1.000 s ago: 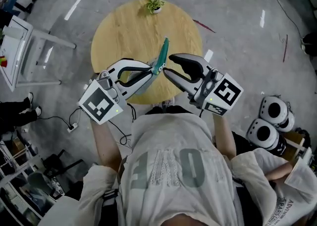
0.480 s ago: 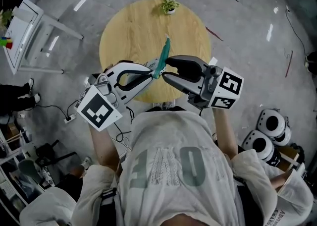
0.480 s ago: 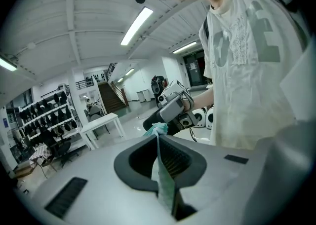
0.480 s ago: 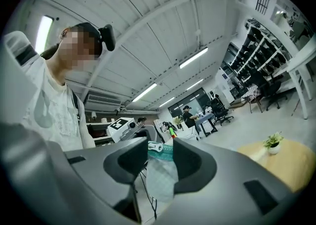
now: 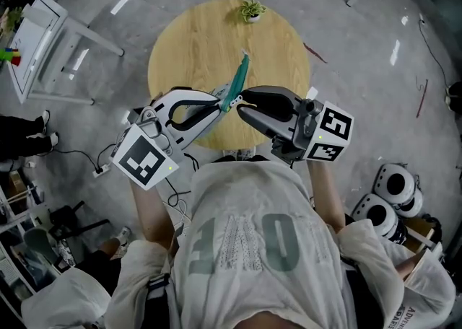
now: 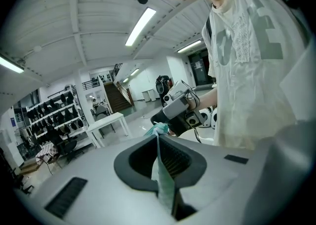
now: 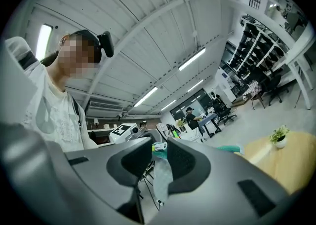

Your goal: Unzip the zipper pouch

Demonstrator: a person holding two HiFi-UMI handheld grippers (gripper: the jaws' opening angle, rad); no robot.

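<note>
My left gripper (image 5: 222, 100) clamps the teal zipper pouch (image 5: 237, 81) edge-up above the desk (image 5: 202, 39), while my right gripper (image 5: 242, 102), jaws just closing, straddles the pouch without pressing it yet.

Pale, matt wood-grain table (image 5: 195, 46); glossy, smooth grey concrete floor (image 5: 361, 68); thin, smooth teal pouch (image 5: 238, 79).

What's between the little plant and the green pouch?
Just bare wooden table, in the head view. The plant stands near its far edge; the pouch is nearer.
</note>
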